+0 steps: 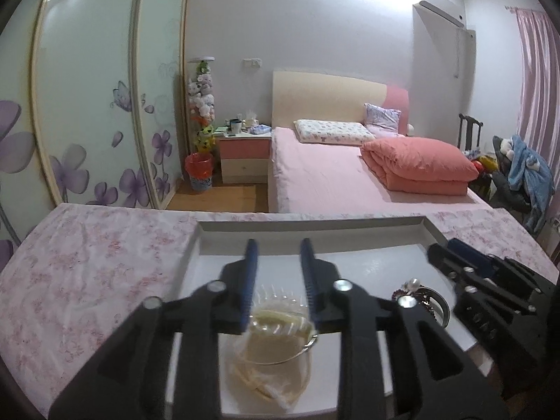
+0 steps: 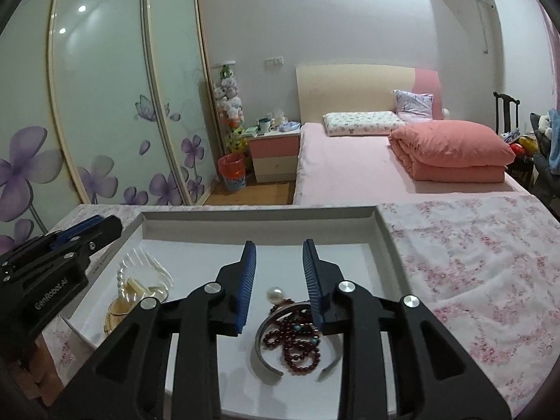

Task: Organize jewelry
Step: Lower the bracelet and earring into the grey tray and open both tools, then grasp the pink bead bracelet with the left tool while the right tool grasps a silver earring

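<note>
With both the left gripper (image 1: 278, 280) and right gripper (image 2: 278, 280) released and empty above the white tray (image 2: 259, 224), we judge sorting unstarted: bead bracelet (image 2: 297, 343), bangle (image 2: 266, 360), pearl (image 2: 274, 294) lie heaped inside it.

The right tool (image 2: 279, 281), jaws parted and empty, hangs over a bead bracelet (image 2: 297, 339) in the white tray (image 2: 259, 222).
</note>
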{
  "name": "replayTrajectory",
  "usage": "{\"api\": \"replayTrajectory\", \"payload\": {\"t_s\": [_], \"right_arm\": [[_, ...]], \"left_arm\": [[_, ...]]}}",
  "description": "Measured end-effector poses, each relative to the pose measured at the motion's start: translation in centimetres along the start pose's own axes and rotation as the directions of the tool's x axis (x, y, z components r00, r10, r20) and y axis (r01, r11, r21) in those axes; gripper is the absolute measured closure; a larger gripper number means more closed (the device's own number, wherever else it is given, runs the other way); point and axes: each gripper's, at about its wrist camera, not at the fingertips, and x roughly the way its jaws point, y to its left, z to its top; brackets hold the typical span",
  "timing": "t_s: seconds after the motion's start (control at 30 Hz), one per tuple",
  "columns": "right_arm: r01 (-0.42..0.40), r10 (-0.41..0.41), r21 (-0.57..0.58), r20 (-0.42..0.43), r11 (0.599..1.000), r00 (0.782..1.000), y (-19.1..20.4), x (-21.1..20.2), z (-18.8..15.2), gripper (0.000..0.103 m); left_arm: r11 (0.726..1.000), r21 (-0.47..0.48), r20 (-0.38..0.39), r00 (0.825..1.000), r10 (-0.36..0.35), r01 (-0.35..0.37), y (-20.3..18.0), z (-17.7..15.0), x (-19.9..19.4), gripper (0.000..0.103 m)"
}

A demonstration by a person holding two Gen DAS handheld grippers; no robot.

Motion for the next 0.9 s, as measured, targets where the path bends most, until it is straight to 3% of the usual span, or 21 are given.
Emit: {"api": "replayTrajectory", "payload": {"t_s": [0.37, 0.6, 0.77, 0.9], "right_arm": [[0.014, -0.016, 0.021, 0.058, 1.000, 0.998, -0.7, -4.6, -0.3, 0.074], [0.007, -0.010, 0.034, 0.091, 0.999, 0.996, -1.6, -9.6, -2.2, 0.074], [0.004, -0.008, 0.054, 0.076, 0.999, 0.997, -2.2, -11.4, -4.0, 0.074], [0.006, -0.010, 0.063, 0.062, 0.998, 0.998, -2.5, -12.2, -5.1, 0.074]], "left_arm": [[1.000, -0.016, 0.036, 0.999, -0.001, 0.002, 2.2, -0.9, -5.7, 0.073], [0.992, 0.040, -0.005, 0.993, -0.119, 0.119, 0.9, -4.6, -10.4, 0.073], [0.959, 0.066, -0.143, 0.954, -0.264, 0.275, -1.0, -8.9, -12.0, 0.073], [0.934, 0.096, -0.254, 0.915, -0.313, 0.345, -2.7, -11.3, -11.8, 0.073]]}}
